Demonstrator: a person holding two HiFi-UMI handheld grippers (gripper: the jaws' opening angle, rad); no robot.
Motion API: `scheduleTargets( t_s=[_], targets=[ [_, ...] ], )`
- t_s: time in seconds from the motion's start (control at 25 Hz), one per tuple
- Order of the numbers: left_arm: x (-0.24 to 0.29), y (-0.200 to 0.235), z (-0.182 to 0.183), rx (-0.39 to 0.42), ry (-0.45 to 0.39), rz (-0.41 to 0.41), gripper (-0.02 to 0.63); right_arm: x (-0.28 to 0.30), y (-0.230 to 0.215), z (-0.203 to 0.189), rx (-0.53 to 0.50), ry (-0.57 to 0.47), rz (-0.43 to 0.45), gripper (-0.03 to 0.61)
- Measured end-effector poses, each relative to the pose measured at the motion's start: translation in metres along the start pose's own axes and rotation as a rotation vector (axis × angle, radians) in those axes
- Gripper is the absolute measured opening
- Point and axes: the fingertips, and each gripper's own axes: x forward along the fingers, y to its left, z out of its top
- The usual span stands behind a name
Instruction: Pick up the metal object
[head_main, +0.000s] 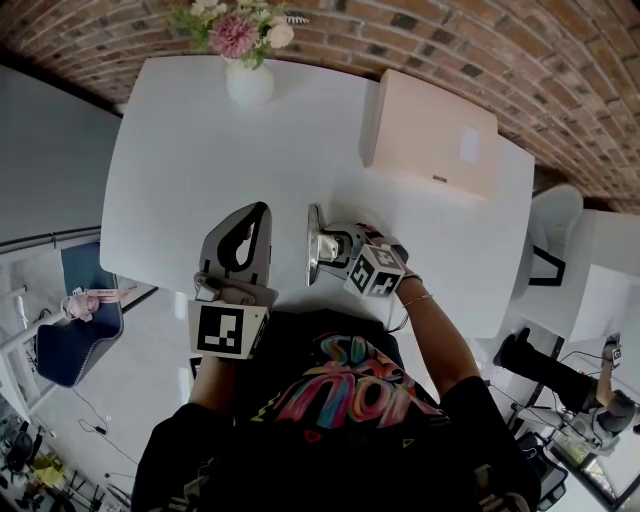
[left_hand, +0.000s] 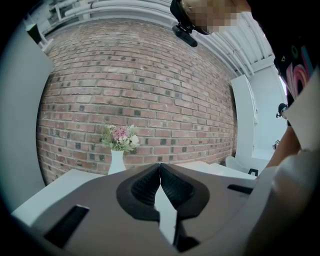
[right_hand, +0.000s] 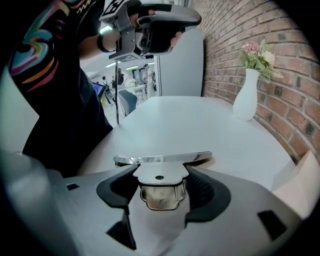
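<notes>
The metal object (head_main: 322, 245) is a shiny clip-like piece with a long flat bar, lying on the white table (head_main: 190, 170) near its front edge. My right gripper (head_main: 336, 248) reaches down over it from the right. In the right gripper view the object's flat plate (right_hand: 160, 172) fills the gap between the black pads (right_hand: 202, 192), and its sides touch them. My left gripper (head_main: 257, 212) hangs just to the left of the object, shut and empty. Its pads (left_hand: 172, 187) meet at the tips in the left gripper view, where it points over the table toward the brick wall.
A white vase of flowers (head_main: 248, 80) stands at the table's far edge. A pale box (head_main: 430, 135) sits at the far right. A white chair (head_main: 550, 225) stands off the table's right side. The person's body is against the near edge.
</notes>
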Motion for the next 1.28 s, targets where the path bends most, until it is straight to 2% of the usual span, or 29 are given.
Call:
scheduleTargets(
  t_s=[0.2,0.32,0.56,0.72,0.88,1.12,1.28],
  targets=[
    [-0.001,0.001,0.003,-0.003,-0.012,0.004,0.026,-0.002,0.003,0.0,0.007,0.005,0.003,0.311],
    [-0.003,-0.001,0.0,0.027,0.005,-0.013,0.025,-0.006,0.005,-0.001,0.024,0.002,-0.002,0.311],
    [-0.005,-0.004,0.001,0.041,0.003,-0.029,0.026,-0.02,-0.001,0.007,0.09,-0.052,-0.044,0.311],
    [-0.007,-0.008,0.005,0.044,-0.009,-0.046,0.026,-0.04,-0.01,0.018,0.153,-0.116,-0.108,0.311],
    [-0.006,-0.011,0.014,0.008,-0.042,-0.033,0.026,-0.065,-0.023,0.03,0.212,-0.188,-0.19,0.311],
    [-0.011,-0.021,0.009,0.077,-0.022,-0.088,0.025,-0.106,-0.038,0.047,0.275,-0.296,-0.306,0.311],
    [-0.012,-0.026,0.012,0.068,-0.019,-0.095,0.026,-0.133,-0.043,0.058,0.305,-0.361,-0.377,0.311]
  ],
)
